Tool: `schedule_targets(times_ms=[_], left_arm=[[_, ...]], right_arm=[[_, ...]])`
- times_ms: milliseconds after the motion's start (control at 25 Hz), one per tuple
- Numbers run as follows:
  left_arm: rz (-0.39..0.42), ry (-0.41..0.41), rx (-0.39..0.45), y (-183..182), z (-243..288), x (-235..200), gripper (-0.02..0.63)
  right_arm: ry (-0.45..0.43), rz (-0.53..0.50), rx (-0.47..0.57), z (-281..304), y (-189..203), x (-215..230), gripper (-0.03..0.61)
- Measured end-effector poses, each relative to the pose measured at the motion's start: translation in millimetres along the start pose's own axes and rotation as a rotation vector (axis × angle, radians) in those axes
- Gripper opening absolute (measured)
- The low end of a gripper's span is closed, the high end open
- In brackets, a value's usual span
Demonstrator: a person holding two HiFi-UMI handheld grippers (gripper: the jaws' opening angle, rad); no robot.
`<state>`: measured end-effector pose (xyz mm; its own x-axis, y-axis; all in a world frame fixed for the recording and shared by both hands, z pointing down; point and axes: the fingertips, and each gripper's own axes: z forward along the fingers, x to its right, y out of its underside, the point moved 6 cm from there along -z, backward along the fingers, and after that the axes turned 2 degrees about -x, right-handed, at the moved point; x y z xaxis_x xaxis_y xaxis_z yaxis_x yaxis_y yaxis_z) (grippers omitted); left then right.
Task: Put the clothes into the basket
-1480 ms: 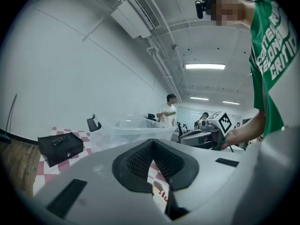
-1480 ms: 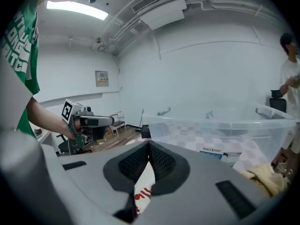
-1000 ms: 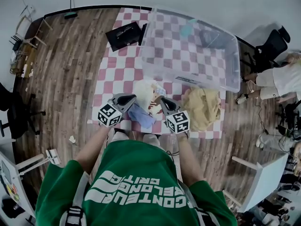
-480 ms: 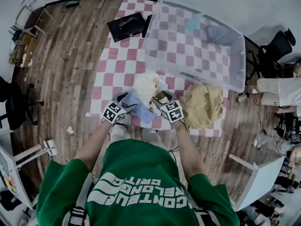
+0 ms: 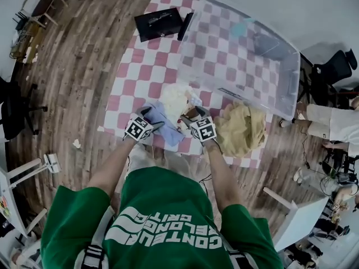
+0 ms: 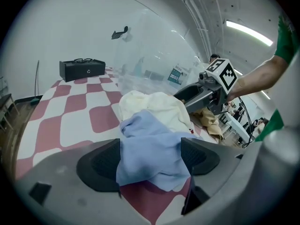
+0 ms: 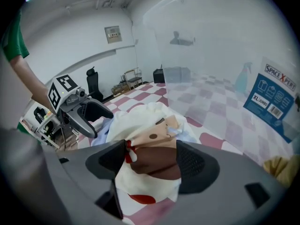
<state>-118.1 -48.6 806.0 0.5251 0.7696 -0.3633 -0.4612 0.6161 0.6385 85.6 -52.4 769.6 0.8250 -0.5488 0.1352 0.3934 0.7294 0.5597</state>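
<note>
A pile of clothes lies on the pink-checked mat (image 5: 143, 77): a light blue cloth (image 5: 165, 126), a cream garment (image 5: 175, 97) and a printed cream and brown garment (image 7: 150, 158). My left gripper (image 5: 150, 116) points down at the pile, its jaws just opened wide, with the blue cloth (image 6: 150, 149) lying between the pads. My right gripper (image 5: 190, 115) has also just opened, and the printed garment lies between its pads. A yellow garment (image 5: 241, 129) lies to the right. The clear plastic basket (image 5: 283, 91) stands just beyond the pile.
A black case (image 5: 159, 23) sits at the mat's far edge. Inside the clear basket is a teal object (image 5: 241, 28). A person (image 5: 336, 125) sits at the right beside a black chair (image 5: 336, 66). A white table (image 5: 300, 217) stands at the lower right.
Both grippers have sunk onto the clothes pile and tipped further downward. Their jaws, shut a second ago, now stand apart over the cloth.
</note>
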Motion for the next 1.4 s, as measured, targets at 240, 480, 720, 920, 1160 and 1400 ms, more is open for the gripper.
schedule_targets(times_ms=[240, 480, 720, 920, 1160, 1400], left_arm=[[-0.035, 0.015, -0.009, -2, 22, 5, 0.380], [-0.080, 0.043, 0.005, -8, 41, 14, 0.379], [-0.094, 0.051, 0.015, -17, 50, 16, 0.379], [-0.123, 0.082, 0.041, -21, 55, 23, 0.354], [-0.102, 0.106, 0.069, -31, 57, 34, 0.269], [-0.102, 0.120, 0.092, -37, 56, 37, 0.215]], right_arm=[[-0.033, 0.025, -0.042, 21, 4, 4, 0.327], [-0.056, 0.054, -0.070, 35, 5, 2, 0.327], [-0.029, 0.071, -0.082, 42, 4, 2, 0.325], [-0.017, 0.085, -0.082, 43, 5, -2, 0.291], [-0.018, 0.107, -0.054, 39, 7, -3, 0.217], [-0.009, 0.124, -0.031, 36, 6, -4, 0.169]])
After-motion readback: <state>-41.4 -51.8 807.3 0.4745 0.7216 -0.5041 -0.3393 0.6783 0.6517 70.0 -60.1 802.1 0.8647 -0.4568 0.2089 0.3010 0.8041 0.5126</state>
